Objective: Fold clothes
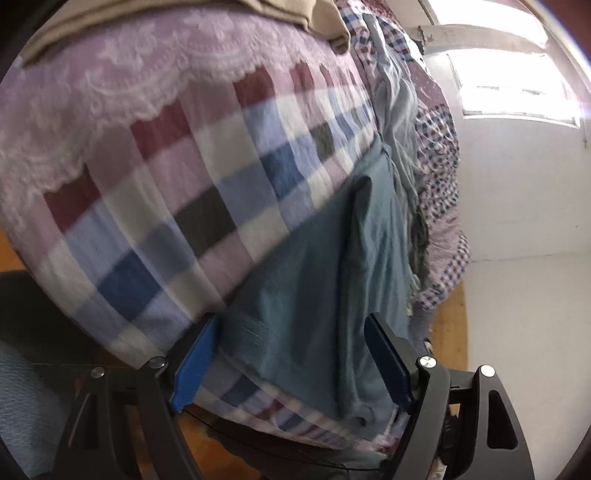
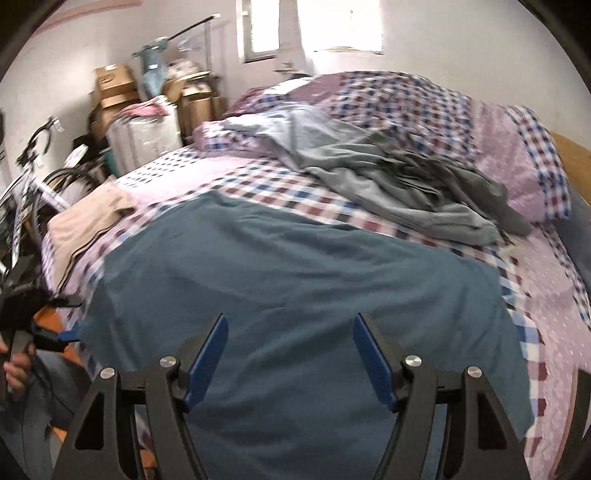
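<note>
**Teal garment spread flat at the foot of the bed**

In the left wrist view, the left hand-held gripper is standing wide open, its blue pads on either side of the teal garment's edge without pinching it. The garment is lying on the checked bedspread, showing a long lengthwise fold and a stitched hem near the left pad. A tan garment is lying at the top of the frame, and grey clothes are bunching along the right side of the bed.

In the right wrist view, the right hand-held gripper is also gaping open, hovering above the teal garment, which is spreading broad and mostly smooth across the near end of the bed, its near edge hanging over the side. A crumpled pile of grey clothes is lying farther up the bedspread, well apart from it. The tan garment is sitting folded at the left edge. A hand is holding the other gripper at far left, beside a bicycle.
</note>
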`<action>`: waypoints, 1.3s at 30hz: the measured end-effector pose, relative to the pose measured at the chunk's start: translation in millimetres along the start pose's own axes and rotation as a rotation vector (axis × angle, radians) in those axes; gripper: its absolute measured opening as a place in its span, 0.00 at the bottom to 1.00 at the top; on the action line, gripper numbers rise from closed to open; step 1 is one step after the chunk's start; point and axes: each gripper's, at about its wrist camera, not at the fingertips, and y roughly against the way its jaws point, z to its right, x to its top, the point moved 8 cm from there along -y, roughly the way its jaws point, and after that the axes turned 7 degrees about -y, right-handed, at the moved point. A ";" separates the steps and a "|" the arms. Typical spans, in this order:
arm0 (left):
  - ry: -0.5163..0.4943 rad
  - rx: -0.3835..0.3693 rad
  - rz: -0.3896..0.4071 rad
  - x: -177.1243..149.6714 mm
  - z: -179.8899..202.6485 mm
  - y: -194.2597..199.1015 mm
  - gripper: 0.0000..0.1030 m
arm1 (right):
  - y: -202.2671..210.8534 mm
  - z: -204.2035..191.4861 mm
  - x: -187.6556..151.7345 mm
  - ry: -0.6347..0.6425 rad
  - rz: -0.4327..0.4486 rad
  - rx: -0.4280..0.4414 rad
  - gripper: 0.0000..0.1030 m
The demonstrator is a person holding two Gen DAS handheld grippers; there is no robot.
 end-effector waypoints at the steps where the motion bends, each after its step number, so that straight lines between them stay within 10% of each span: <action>1: -0.003 -0.008 -0.009 -1.4 1.9 -1.2 0.80 | -0.5 -9.4 -1.8 0.014 0.001 0.012 0.71; 10: -0.036 -0.185 0.017 2.3 33.6 6.4 0.80 | -21.5 -143.2 -52.3 0.293 -0.054 0.204 0.71; 17: -0.024 -0.154 0.055 12.4 29.8 11.7 0.80 | -36.5 -196.3 -99.9 0.526 -0.089 0.242 0.71; 39: -0.018 -0.317 0.077 16.1 46.6 22.0 0.80 | -81.1 -251.8 -98.6 0.556 0.040 0.181 0.58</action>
